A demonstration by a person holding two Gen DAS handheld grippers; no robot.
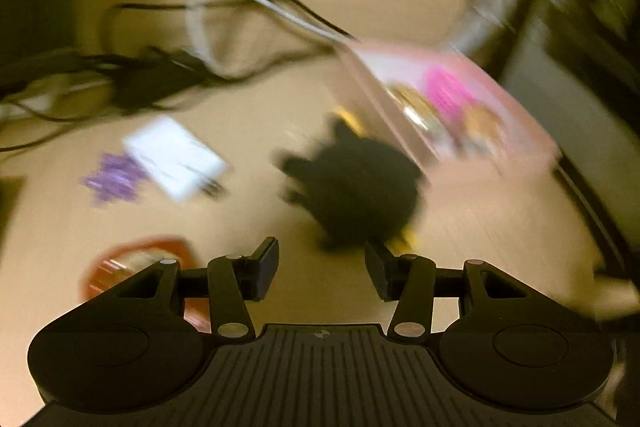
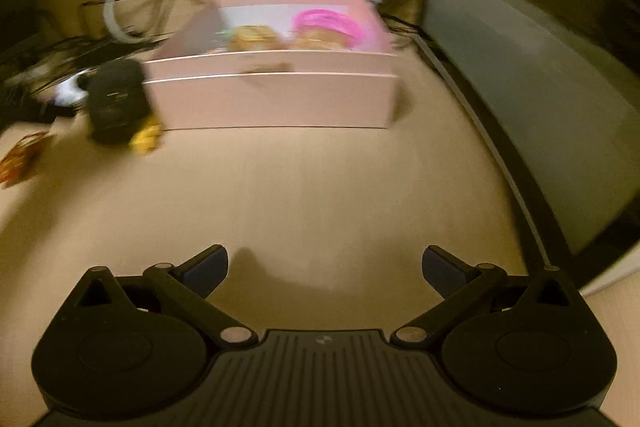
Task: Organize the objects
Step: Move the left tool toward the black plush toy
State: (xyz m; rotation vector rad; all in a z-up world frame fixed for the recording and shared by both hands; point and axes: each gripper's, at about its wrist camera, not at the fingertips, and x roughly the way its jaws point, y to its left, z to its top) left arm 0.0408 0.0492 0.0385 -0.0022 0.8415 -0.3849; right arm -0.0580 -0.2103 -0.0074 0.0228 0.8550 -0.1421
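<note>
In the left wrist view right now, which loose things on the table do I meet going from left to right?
Purple item → white card → black object → pink box. The red packet low on the left sits partly behind the gripper, so I leave it out.

The left gripper (image 1: pixel 322 269) points steeply downward; its jaws stand partly apart with a clear gap and nothing between them; the dark pads (image 1: pixel 266 267) face each other, nearly parallel; the picture around it is heavily blurred. The right gripper (image 2: pixel 325 267) also tilts steeply down; its jaws are spread wide, the linkage arms splayed outward; its pads (image 2: pixel 444 269) grip nothing, the space between them empty.
</note>
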